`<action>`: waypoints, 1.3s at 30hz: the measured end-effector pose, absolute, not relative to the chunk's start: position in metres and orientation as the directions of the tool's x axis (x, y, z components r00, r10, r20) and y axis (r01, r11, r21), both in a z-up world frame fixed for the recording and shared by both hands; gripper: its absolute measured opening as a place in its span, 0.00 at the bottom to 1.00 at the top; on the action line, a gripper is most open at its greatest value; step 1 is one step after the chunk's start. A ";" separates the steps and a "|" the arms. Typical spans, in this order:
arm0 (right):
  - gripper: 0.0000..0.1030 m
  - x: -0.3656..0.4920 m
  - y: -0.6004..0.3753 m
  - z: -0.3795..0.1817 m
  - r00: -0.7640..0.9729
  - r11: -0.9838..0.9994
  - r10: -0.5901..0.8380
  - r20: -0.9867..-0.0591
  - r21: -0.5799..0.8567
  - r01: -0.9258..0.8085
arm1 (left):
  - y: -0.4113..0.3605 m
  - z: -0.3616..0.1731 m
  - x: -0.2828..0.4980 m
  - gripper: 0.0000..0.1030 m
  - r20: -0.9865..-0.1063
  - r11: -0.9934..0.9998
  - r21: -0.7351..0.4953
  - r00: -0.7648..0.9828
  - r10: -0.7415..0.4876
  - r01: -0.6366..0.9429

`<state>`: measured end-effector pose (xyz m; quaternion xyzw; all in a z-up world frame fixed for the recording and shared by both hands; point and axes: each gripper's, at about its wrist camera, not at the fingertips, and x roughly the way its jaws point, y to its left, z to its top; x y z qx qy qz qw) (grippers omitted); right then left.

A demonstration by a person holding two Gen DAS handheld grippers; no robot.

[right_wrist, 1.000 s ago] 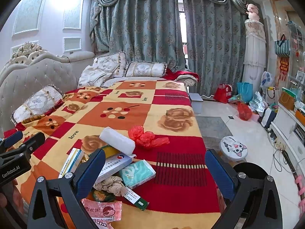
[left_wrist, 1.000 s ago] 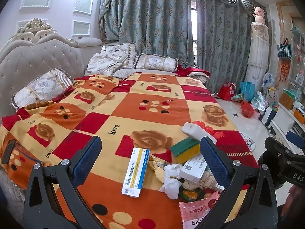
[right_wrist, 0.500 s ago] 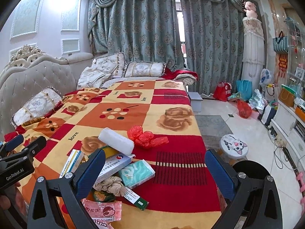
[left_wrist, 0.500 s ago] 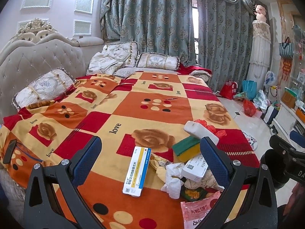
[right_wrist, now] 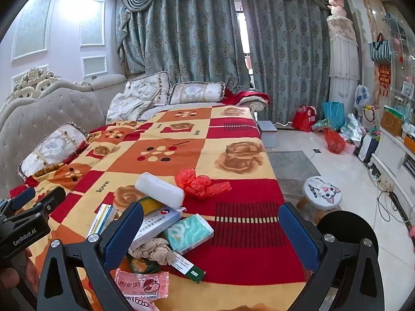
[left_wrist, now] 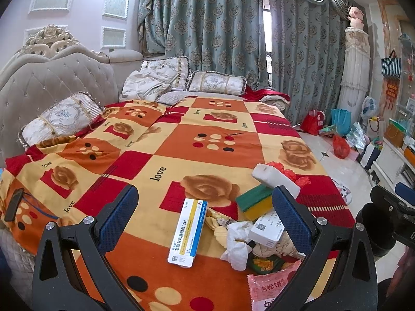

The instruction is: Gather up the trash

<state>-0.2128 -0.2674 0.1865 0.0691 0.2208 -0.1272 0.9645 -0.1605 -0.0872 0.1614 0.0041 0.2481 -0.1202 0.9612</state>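
You had both grippers hovering over the foot of the bed, and both were wide apart with nothing between the fingers: your left gripper point(left_wrist: 205, 212) framed the blue-and-yellow medicine box point(left_wrist: 188, 233) lying flat on the patterned blanket point(left_wrist: 207, 140), while your right gripper point(right_wrist: 211, 229) stood over the heap of trash itself. From the left camera the heap sat to the right of that box, half hidden behind the right finger: a crumpled white tissue point(left_wrist: 237, 243), a green-and-yellow sponge point(left_wrist: 255, 203), a white foam block point(left_wrist: 275, 178) resting on it. The right camera gave you what the left one could not: a teal tissue pack point(right_wrist: 189, 233) just beside a long white box point(right_wrist: 158, 224), a braided beige rag point(right_wrist: 153, 251) under them, a small green-ended carton point(right_wrist: 188, 267), and the red plastic bag point(right_wrist: 201, 184) in full. The pink snack wrapper point(right_wrist: 142, 283) lay nearest you in both views. Only the right camera showed the cat-faced stool point(right_wrist: 321, 194) on the floor
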 end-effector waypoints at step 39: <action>1.00 -0.200 -0.262 0.169 0.839 0.975 -0.189 -0.509 0.003 0.222 | -0.078 0.147 -0.143 1.00 -0.543 0.977 -0.034 0.816 -0.196 0.212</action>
